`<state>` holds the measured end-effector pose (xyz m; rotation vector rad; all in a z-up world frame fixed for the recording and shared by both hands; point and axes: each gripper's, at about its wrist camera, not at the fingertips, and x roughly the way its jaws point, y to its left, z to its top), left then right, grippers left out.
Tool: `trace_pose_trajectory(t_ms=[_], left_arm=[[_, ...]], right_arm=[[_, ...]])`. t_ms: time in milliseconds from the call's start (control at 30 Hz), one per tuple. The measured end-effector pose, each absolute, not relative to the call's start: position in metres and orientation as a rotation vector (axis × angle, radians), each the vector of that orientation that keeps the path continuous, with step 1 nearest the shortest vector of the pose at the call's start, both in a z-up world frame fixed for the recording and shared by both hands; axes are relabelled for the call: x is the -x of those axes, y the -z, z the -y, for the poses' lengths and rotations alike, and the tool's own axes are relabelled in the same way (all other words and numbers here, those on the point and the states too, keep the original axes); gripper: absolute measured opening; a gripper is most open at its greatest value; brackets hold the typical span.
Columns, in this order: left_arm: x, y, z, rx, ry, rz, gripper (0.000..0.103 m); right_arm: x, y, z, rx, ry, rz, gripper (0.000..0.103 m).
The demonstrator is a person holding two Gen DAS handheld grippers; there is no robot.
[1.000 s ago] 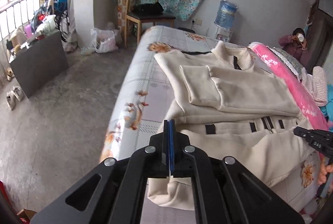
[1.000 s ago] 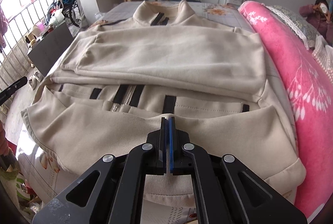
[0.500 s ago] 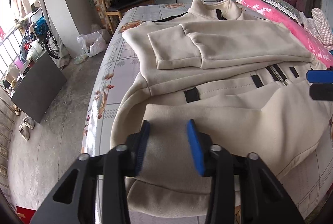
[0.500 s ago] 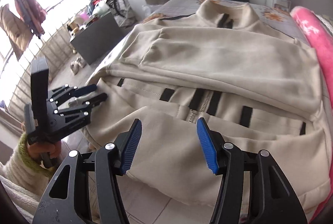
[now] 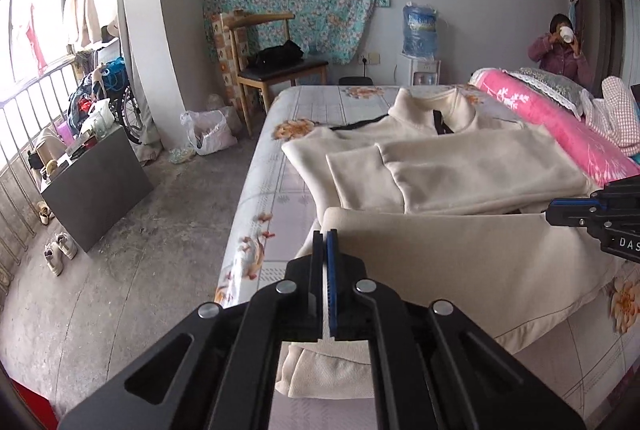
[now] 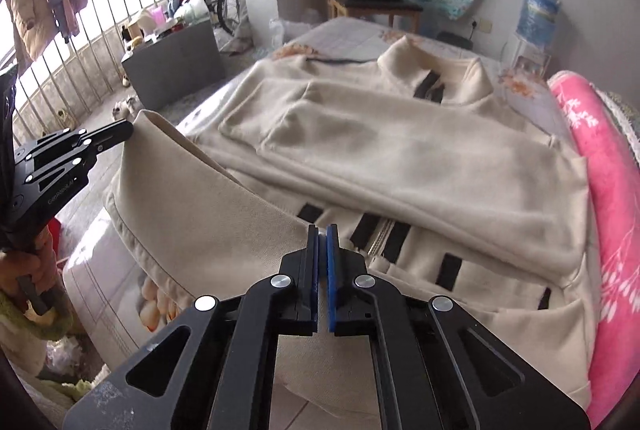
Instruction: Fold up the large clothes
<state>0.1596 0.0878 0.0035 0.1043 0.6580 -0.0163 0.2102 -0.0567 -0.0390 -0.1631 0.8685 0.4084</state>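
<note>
Cream fleece jacket (image 6: 420, 158), hem lifted | left tool (image 5: 325, 242) pinching hem | right tool (image 6: 323, 238) pinching hem

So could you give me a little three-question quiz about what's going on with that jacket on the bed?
1. True or false: both sleeves of the cream jacket already lie folded across its chest.
2. What does the left gripper clamp?
3. The right gripper is: A open, B shut on the hem, C not in view.

Key: 1 true. 2 the jacket's hem corner, lifted off the bed. 3 B.
</note>
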Motion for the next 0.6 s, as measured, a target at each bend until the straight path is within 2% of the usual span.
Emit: trace_pose_trajectory(t_ms=[267,467,600], left_arm=[[-0.202,0.054,-0.087,-0.116,-0.013,-0.827,0.004],[-0.173,0.025,-0.105,0.003,-0.035,-0.733,0.004],[-0.16,0.018,-0.08,-0.022,0.109,-0.721,0.004]], right_arm=[[-0.242,0.093,0.047,0.191,-0.338,-0.945,0.001],[-0.236,0.082,0.047,0.197,-0.321,-0.903,0.001],[-0.238,0.073,0.047,0.186,-0.316,-0.868,0.001]])
